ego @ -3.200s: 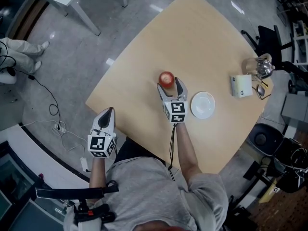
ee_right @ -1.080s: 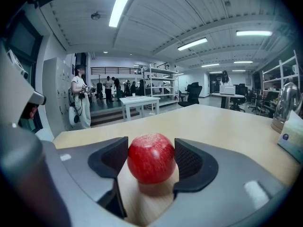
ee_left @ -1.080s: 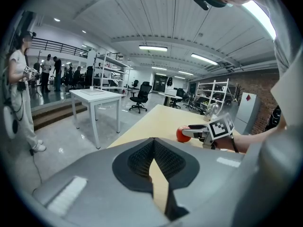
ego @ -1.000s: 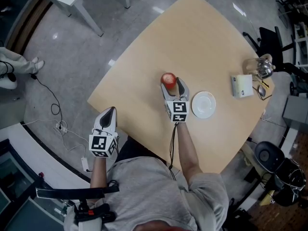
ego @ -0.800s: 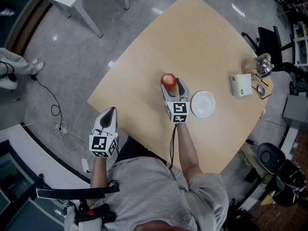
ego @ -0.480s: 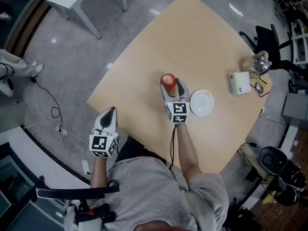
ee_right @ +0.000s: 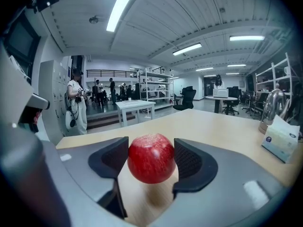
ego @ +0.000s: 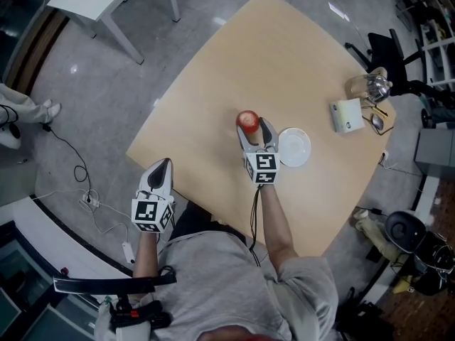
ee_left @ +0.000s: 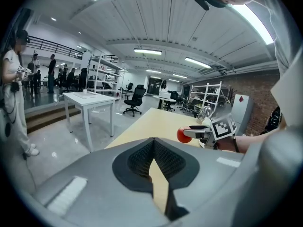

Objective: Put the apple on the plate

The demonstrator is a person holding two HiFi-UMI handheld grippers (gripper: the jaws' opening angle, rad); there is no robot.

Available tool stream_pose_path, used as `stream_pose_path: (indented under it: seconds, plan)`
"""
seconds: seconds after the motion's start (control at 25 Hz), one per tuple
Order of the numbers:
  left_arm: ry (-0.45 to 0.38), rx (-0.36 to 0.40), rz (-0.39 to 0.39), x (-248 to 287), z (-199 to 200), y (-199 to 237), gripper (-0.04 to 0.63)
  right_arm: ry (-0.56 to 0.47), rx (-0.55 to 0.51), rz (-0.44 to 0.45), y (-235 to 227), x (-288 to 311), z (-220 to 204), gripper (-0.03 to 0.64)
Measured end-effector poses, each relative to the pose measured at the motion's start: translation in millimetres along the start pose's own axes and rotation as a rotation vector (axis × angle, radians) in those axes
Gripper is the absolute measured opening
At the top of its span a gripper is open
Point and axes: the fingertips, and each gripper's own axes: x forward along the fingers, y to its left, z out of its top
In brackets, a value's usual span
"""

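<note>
Right gripper view: right claw (ee_right: pixel 151 156) still clamps apple (ee_right: pixel 150 164), off table (ee_right: pixel 222 126); left claw (ee_left: pixel 154 145) closed.

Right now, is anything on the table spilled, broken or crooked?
No, nothing stands out. The round red apple is held squarely in the right gripper. The round white plate beside it lies flat and bare, and the light wooden table shows no spills.

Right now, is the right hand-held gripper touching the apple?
Touching. The right gripper view shows the apple pinched between the jaws of the right hand-held gripper, with no gap on either side.
</note>
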Motion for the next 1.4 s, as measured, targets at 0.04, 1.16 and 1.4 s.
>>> stream_pose_path:
  seconds: [0.04,1.16,1.4]
  plan:
    - [0.000,-0.001,-0.005,0.3,0.1,-1.4,0.018,-0.001,0.002,-0.003,-1.2,-2.8,0.5,0.305]
    - [0.003,0.045,-0.144,17.3,8.9,-42.8,0.018,-0.033,0.037,-0.146,-41.8,-66.8,3.0,0.305]
    - [0.008,0.058,-0.173,23.4,10.8,-53.5,0.018,-0.039,0.050,-0.173,-52.3,-77.4,-0.1,0.305]
